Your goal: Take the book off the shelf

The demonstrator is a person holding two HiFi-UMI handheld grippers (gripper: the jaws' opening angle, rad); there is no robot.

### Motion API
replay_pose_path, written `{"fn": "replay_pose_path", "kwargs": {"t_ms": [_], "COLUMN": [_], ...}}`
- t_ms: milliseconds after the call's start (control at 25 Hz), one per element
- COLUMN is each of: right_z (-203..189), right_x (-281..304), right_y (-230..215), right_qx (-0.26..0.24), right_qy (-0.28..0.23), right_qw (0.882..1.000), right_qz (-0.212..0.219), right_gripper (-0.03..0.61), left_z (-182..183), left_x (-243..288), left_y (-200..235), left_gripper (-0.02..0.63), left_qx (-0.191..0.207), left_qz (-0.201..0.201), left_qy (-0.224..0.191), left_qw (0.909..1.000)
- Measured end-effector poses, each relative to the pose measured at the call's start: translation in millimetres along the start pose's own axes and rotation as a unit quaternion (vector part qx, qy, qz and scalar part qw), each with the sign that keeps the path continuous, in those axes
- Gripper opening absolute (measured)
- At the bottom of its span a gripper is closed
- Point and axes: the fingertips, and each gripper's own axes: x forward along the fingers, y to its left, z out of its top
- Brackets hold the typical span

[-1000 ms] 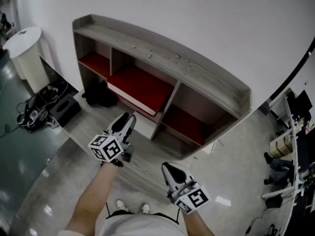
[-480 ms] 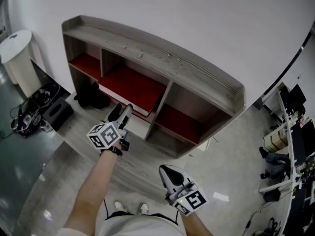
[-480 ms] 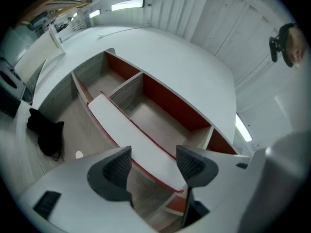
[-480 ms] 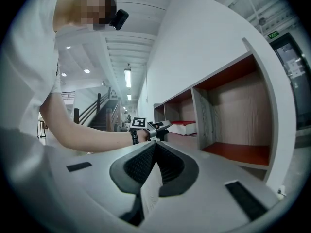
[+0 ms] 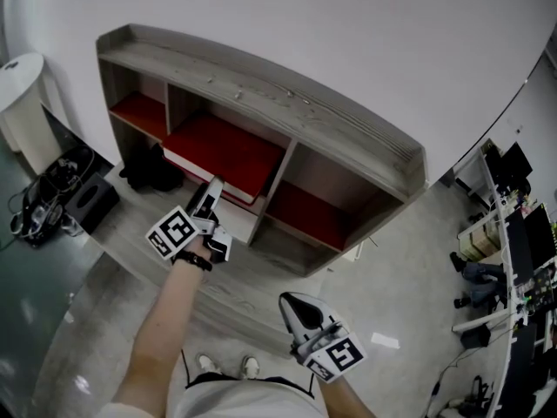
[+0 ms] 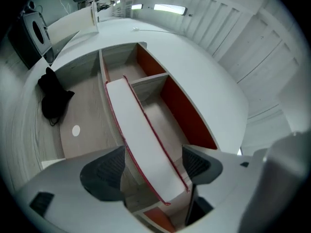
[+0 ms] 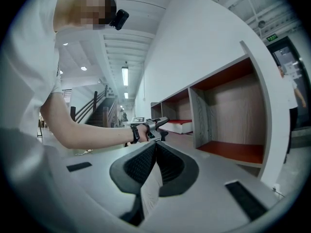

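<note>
Left gripper view shows the left gripper (image 6: 153, 160) opening, jaws either side of the book (image 6: 132, 118) in the shelf's (image 6: 116, 62) middle bay; I'd reach deeper before squeezing, with the right gripper (image 7: 154, 165) pressed together, empty.

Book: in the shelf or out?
In. The book lies flat in the middle compartment of the shelf; the left gripper, jaws opening, straddles its edge without pressing.

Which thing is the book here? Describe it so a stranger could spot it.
Against the white wall stands a low wooden shelf with three bays. In the middle bay lies the book, flat. Its red cover resembles the bays' red floors, but it alone has a white page edge and juts past the shelf's front.
</note>
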Motion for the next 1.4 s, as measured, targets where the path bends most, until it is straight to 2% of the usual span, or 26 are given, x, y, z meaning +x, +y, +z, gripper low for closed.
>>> {"fn": "replay_pose_path", "kwargs": {"t_ms": [160, 320, 640, 840, 1200, 1400], "right_z": [-4, -3, -4, -6, -8, -7], "right_x": [-4, -7, -17, -18, -22, -21], "right_y": [1, 0, -6, -7, -11, -9], "right_qx": [0.002, 0.0, 0.001, 0.004, 0.01, 0.011], "right_qy": [0.003, 0.003, 0.004, 0.004, 0.001, -0.003], "right_qw": [1.0, 1.0, 0.999, 0.999, 0.999, 1.0], "right_qz": [-0.007, -0.015, -0.032, -0.032, -0.03, -0.02], "right_gripper": [0.023, 0.023, 0.023, 0.023, 0.023, 0.024], "left_z": [-6, -8, 4, 5, 7, 0], "left_x": [8, 23, 38, 45, 31, 17], "left_y": [4, 5, 10, 19, 21, 18], "left_gripper": [0.365, 0.365, 0.37, 0.355, 0.305, 0.293], "left_qx": [-0.022, -0.019, -0.058, -0.065, -0.106, -0.115], "left_qz": [0.005, 0.009, 0.004, 0.019, -0.014, -0.033], "left_qy": [0.007, 0.01, -0.016, -0.014, -0.034, -0.02], "left_qw": [0.9997, 0.9997, 0.9982, 0.9976, 0.9937, 0.9926]}}
